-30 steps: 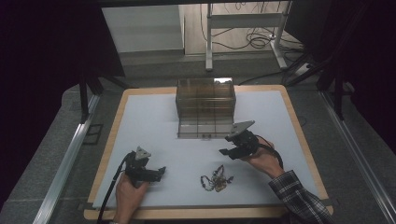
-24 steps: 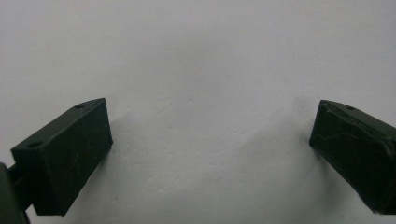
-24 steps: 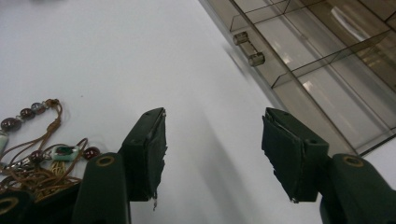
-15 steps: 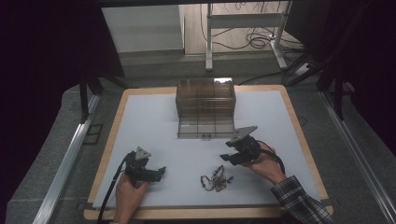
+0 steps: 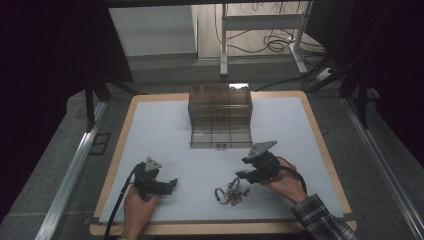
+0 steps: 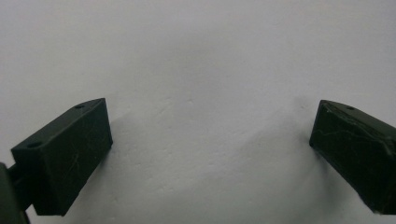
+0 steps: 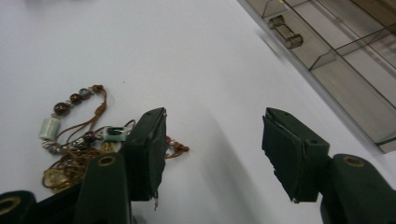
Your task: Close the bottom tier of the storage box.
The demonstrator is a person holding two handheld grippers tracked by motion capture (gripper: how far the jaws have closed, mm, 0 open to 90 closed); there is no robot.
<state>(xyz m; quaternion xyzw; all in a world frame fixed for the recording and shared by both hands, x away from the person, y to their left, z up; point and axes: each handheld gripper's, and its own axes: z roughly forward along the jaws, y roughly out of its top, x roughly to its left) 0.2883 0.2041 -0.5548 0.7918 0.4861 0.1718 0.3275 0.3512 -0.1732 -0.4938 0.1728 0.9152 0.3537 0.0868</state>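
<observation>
A tangle of beaded cord jewellery point(image 5: 231, 191) point(image 7: 74, 135) lies on the white mat near the front edge. My right gripper point(image 5: 241, 176) point(image 7: 212, 151) hovers just right of it, its jaws apart with only bare mat between them; the left jaw hides part of the cords in the right gripper view. A smoky clear organizer box point(image 5: 220, 116) point(image 7: 336, 60) with an open drawer stands at the mat's far middle. My left gripper point(image 5: 173, 182) point(image 6: 210, 154) rests low at the front left, jaws wide apart over bare mat.
The white mat point(image 5: 165, 130) lies on a wood-edged board point(image 5: 118, 150). Metal rails run along both sides. Beyond the table stand a desk frame point(image 5: 260, 30) and floor cables.
My right gripper has drifted toward the front of the table and slightly lower, closer to the jewellery. The left gripper has stayed put.
</observation>
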